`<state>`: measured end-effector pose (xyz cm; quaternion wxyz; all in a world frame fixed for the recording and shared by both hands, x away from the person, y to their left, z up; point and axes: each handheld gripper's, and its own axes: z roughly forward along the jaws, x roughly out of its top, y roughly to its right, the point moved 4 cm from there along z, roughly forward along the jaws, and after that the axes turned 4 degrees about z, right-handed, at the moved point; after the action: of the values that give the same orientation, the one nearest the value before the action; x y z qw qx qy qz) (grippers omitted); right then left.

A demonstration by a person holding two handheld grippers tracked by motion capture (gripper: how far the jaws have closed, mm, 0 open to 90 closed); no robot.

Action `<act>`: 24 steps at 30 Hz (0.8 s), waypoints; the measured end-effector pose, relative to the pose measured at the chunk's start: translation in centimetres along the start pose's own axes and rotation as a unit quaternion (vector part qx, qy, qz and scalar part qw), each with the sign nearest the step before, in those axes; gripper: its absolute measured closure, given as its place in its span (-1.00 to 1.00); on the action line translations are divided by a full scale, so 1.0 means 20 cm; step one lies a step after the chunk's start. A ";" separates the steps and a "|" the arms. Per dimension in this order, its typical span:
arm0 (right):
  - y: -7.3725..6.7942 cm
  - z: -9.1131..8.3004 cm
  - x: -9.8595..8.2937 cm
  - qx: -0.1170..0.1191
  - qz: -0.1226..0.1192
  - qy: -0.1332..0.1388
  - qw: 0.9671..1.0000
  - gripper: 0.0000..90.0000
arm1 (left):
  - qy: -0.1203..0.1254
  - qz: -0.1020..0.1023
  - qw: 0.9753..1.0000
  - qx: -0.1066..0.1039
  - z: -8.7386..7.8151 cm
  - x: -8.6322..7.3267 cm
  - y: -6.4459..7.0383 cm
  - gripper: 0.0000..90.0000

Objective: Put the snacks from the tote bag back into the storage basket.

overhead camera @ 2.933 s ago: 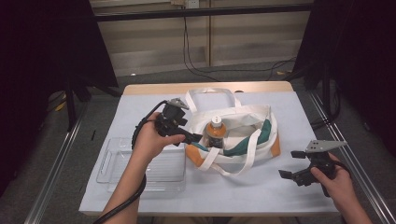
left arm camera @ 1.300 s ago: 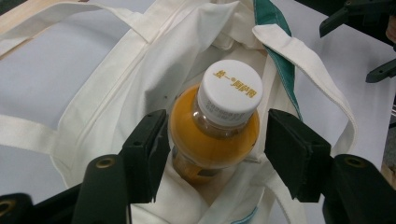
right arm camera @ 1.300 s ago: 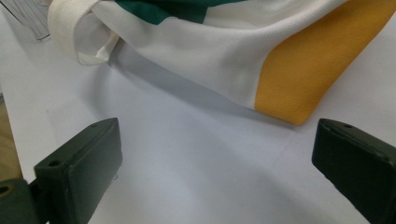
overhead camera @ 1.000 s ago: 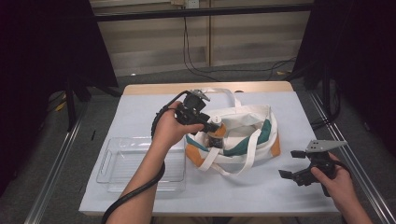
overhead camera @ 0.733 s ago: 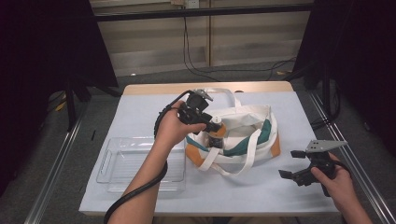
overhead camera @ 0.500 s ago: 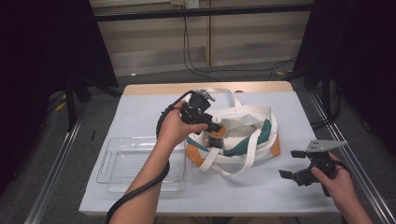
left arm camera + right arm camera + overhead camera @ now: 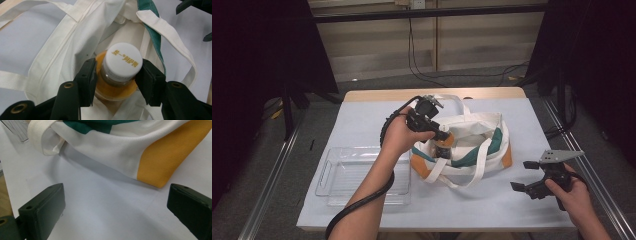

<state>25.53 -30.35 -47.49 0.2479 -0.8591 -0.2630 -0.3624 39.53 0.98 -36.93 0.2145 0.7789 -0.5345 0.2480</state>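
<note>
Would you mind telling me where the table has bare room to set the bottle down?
Bare tabletop lies behind the clear tray, left of the tote bag, and along the front edge between tray and right hand-held gripper. The centre is crowded by the bag.

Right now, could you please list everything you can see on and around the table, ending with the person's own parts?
Table: one, pale blue-grey top, centre of the high view.
Bag: one, white cloth with green and orange panels and white straps, lying open mid-table.
Bottle: one, orange contents with a white cap bearing gold print, upright inside the bag's mouth.
Tray: one, clear plastic, left of the bag near the front edge.
Cables: a few, black, on the floor and wall behind the table.
Left gripper: one, black, jaws closed on the bottle's neck just below the cap.
Right gripper: one, black with a grey plate, jaws open, low over the table right of the bag.
Forearms: two, entering from the bottom.
</note>
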 end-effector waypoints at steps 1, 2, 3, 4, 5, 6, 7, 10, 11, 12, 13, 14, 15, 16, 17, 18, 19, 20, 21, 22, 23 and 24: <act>0.00 0.00 0.00 0.000 -0.001 0.000 1.000 -0.97 | -0.001 0.001 1.000 0.000 0.00 0.00 0.00 0.15; 0.00 0.00 0.00 0.000 0.000 0.000 1.000 -0.97 | 0.002 -0.003 1.000 0.002 0.00 0.00 0.00 0.14; 0.00 0.00 0.00 -0.001 0.001 -0.001 1.000 -0.97 | 0.004 -0.006 1.000 0.002 0.01 0.01 0.00 0.14; 0.00 0.00 0.00 0.000 0.001 -0.002 1.000 -0.97 | 0.003 -0.005 1.000 0.002 0.00 0.01 0.00 0.14; 0.00 0.00 0.00 0.000 0.001 -0.002 1.000 -0.97 | 0.002 -0.005 1.000 0.001 0.00 0.00 0.00 0.15; 0.00 0.00 0.00 0.000 0.001 -0.001 1.000 -0.97 | -0.001 -0.006 1.000 0.000 0.00 0.01 0.00 0.16; 0.00 0.00 0.00 0.000 0.002 0.000 1.000 -0.97 | 0.000 -0.006 1.000 0.002 0.00 0.01 0.00 0.17; 0.00 0.00 0.00 0.001 0.001 -0.002 1.000 -0.97 | -0.007 -0.003 1.000 0.003 0.00 0.01 0.00 0.19; 0.00 0.00 0.00 0.001 0.000 -0.002 1.000 -0.97 | -0.007 -0.009 1.000 0.004 0.00 0.01 0.01 0.19; 0.00 0.00 0.00 0.001 -0.001 -0.002 1.000 -0.97 | -0.011 -0.002 1.000 0.004 0.00 0.02 0.01 0.20; 0.00 0.00 0.00 0.001 0.000 -0.002 1.000 -0.97 | -0.017 0.002 1.000 0.003 -0.01 0.02 0.01 0.21; 0.00 0.00 0.00 0.001 0.000 -0.002 1.000 -0.97 | -0.018 0.002 1.000 0.003 -0.01 0.03 0.01 0.23; 0.00 0.00 0.00 0.001 0.000 -0.002 1.000 -0.97 | -0.015 -0.002 1.000 0.001 -0.02 0.04 0.01 0.28; 0.00 0.00 0.00 0.001 0.000 -0.002 1.000 -0.97 | -0.020 -0.006 1.000 -0.002 -0.02 0.04 0.01 0.29; 0.00 0.00 0.00 0.001 0.000 -0.002 1.000 -0.97 | -0.021 -0.002 1.000 -0.002 -0.02 0.04 0.01 0.29; 0.00 0.00 0.00 0.001 0.001 -0.002 1.000 -0.97 | -0.023 0.000 1.000 -0.003 -0.02 0.04 0.01 0.29; 0.00 0.00 0.00 0.001 0.001 -0.004 1.000 -0.97 | -0.022 -0.007 1.000 -0.005 -0.02 0.04 0.01 0.29; 0.00 0.00 0.00 0.002 0.001 -0.004 1.000 -0.97 | -0.022 -0.008 1.000 -0.004 -0.02 0.04 0.01 0.29; 0.00 0.00 0.00 0.002 0.000 -0.002 1.000 -0.97 | -0.022 -0.004 1.000 -0.002 -0.02 0.04 0.01 0.30; 0.00 0.00 0.00 0.002 0.001 -0.002 1.000 -0.97 | -0.024 0.000 1.000 -0.002 -0.02 0.04 0.01 0.30; 0.00 0.00 0.00 0.002 0.001 -0.003 1.000 -0.97 | -0.027 0.003 1.000 -0.001 -0.02 0.04 0.01 0.30; 0.00 0.00 0.00 0.002 0.000 -0.003 1.000 -0.97 | -0.029 0.004 1.000 0.000 -0.02 0.05 0.01 0.29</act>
<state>25.53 -30.28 -47.57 0.2487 -0.8600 -0.2639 -0.3592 39.52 0.46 -36.06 0.1981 0.7838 -0.5434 0.2260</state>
